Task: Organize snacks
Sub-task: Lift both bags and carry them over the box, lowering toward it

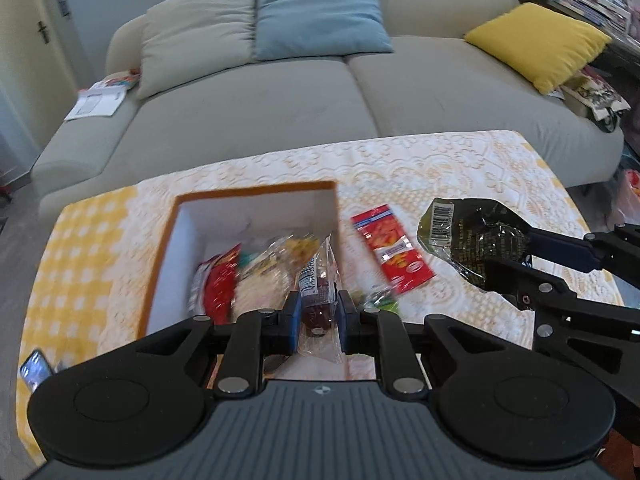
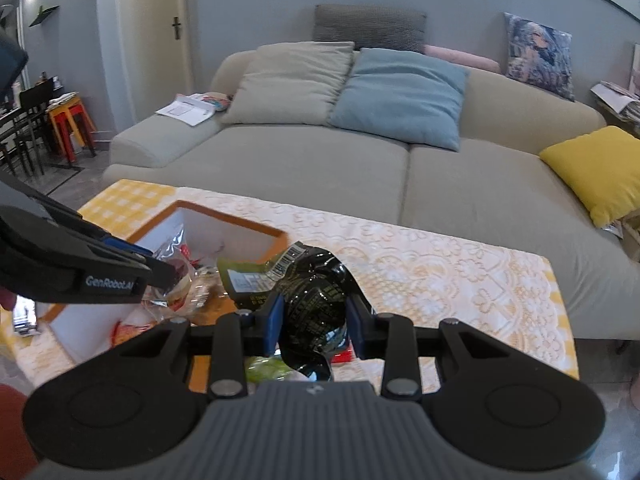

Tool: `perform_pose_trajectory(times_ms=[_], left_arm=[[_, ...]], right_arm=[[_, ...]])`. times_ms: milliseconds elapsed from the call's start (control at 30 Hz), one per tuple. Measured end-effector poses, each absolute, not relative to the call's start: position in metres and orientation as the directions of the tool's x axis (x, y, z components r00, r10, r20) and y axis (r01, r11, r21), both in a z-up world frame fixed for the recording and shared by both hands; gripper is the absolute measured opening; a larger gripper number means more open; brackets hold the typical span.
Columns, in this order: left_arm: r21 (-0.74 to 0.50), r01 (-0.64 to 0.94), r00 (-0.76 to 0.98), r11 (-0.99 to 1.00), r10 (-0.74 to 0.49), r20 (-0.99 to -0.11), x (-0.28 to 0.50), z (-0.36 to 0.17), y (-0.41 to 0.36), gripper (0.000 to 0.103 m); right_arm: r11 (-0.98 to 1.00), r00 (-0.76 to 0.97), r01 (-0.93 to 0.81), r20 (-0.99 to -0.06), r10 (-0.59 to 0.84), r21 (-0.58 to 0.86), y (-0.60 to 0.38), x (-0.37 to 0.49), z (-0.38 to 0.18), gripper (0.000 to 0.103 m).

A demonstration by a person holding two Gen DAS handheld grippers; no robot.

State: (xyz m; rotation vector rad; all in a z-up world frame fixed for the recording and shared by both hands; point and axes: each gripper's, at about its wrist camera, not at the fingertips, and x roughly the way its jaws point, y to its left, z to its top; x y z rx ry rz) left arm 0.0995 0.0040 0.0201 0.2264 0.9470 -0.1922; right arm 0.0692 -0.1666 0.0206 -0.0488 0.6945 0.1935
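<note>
Gripping a clear snack packet (image 1: 316, 280), the left tongs (image 1: 319, 320) are hanging over the orange-rimmed box (image 1: 256, 192), which is standing on the table (image 1: 460, 168) with other snacks inside. Beside them, the right tongs (image 2: 314, 324) are clenching a crumpled dark bag (image 2: 316, 292) above the table, near a red packet (image 1: 392, 254) lying flat.

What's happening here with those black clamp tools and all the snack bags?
A person is sorting snacks into an orange-rimmed box on a cloth-covered table, with a handheld gripper in each hand. The left gripper is shut on a clear packet over the box, which already holds several packets. The right gripper is shut on a crumpled dark bag above the table. A red packet lies on the cloth beside the box.
</note>
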Motion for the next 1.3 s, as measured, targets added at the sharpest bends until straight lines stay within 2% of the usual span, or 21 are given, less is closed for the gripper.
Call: perform_pose_trajectory(times_ms=[233, 600, 933, 1300], left_arm=[[0.110, 0.203, 0.562, 0.973, -0.024, -0.827, 0.089, 0.010, 0.041, 0.020], [0.088, 0.160, 0.446, 0.983, 0.007, -0.895, 0.101, -0.028, 0.090, 0.020], [0.037, 0.183, 0.358, 0.982, -0.031, -0.933, 0.111, -0.050, 0.103, 0.020], [-0.010, 0.215, 0.259, 0.977, -0.067, -0.963, 0.128, -0.073, 0.103, 0.021]], right_arm=[[0.964, 0.706, -0.262, -0.672, 0.223, 0.044, -0.126, 0.059, 0.016, 0.033], [0.919, 0.515, -0.367, -0.791, 0.331, 0.145, -0.072, 0.077, -0.021, 0.033], [0.855, 0.428, -0.515, -0.848, 0.313, 0.056, -0.026, 0.098, -0.042, 0.033], [0.770, 0.259, -0.633, -0.915, 0.311, 0.083, -0.010, 0.127, -0.063, 0.032]])
